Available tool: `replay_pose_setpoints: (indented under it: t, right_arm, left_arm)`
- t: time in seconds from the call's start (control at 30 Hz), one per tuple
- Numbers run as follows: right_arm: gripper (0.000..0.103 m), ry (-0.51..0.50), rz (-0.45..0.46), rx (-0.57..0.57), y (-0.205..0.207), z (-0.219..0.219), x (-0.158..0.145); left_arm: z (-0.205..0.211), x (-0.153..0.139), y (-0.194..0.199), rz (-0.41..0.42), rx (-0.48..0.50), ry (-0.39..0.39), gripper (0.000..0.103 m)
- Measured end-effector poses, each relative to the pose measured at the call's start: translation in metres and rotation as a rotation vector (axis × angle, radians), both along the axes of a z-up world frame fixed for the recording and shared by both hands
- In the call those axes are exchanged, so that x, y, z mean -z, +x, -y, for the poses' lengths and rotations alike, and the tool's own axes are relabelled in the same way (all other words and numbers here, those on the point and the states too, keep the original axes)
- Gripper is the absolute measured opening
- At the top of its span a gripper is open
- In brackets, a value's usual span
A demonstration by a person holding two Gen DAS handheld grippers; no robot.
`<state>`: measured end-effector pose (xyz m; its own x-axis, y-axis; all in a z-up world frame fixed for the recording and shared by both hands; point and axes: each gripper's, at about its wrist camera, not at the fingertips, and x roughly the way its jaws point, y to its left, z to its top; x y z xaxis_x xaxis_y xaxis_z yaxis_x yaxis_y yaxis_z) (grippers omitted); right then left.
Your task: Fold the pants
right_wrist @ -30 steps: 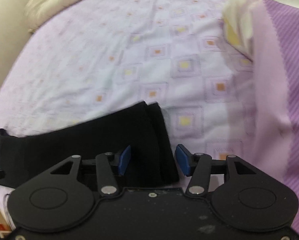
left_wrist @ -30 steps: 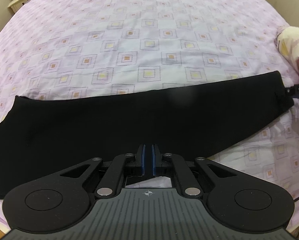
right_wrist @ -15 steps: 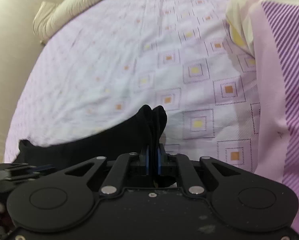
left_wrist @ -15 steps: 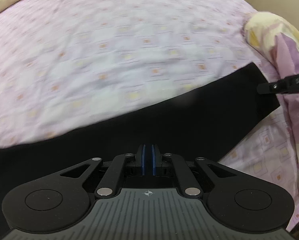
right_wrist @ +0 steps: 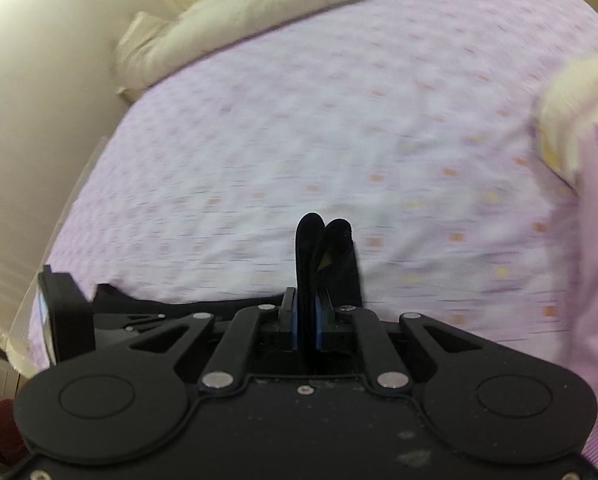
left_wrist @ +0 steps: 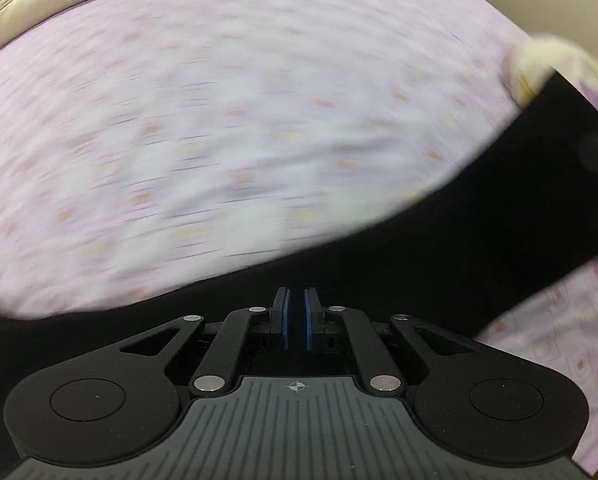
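Note:
The black pants (left_wrist: pixel 439 248) stretch as a long band across the left wrist view, from lower left up to the right edge, lifted above the lilac bed sheet (left_wrist: pixel 227 120). My left gripper (left_wrist: pixel 295 300) is shut on the near edge of the pants. In the right wrist view my right gripper (right_wrist: pixel 307 300) is shut on the other end of the pants (right_wrist: pixel 325 252), whose folded hem sticks up between the blue pads. The left gripper body (right_wrist: pixel 65 312) shows at the left of that view.
A cream pillow (right_wrist: pixel 235 28) lies along the head of the bed. A lilac and yellow quilt (right_wrist: pixel 587 184) is bunched at the right side. A beige wall (right_wrist: pixel 31 100) borders the bed on the left.
My right gripper has closed on the hem end of the pants. Both grippers have lifted the pants off the sheet and swung them; the views are blurred by motion.

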<state>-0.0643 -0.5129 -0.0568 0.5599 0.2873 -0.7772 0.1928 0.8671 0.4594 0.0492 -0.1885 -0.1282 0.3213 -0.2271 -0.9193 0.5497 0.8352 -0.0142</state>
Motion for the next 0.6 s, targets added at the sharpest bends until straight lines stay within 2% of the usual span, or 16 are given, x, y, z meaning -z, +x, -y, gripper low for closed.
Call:
replay_pose_setpoints:
  t: [0.13,0.23,0.43,0.6]
  right_arm:
    - [0.010,0.024,0.048,-0.063,0.011,-0.070,-0.023]
    - [0.010,0.022,0.063,-0.128,0.024,-0.135,-0.027]
    - [0.010,0.051,0.020,-0.204,0.055,-0.256,0.004]
    - [0.011,-0.041,-0.047,-0.248,0.073,-0.331,0.047]
  left_arm:
    - [-0.066,-0.012,0.012,0.003,-0.112,-0.003,0.009]
    - [-0.118,-0.021,0.016,0.006,-0.171,0.001,0.009]
    - [-0.204,-0.031,0.026,-0.018,-0.224,0.022,0.009]
    - [-0.249,-0.030,0.032,-0.043,-0.227,0.037,0.009]
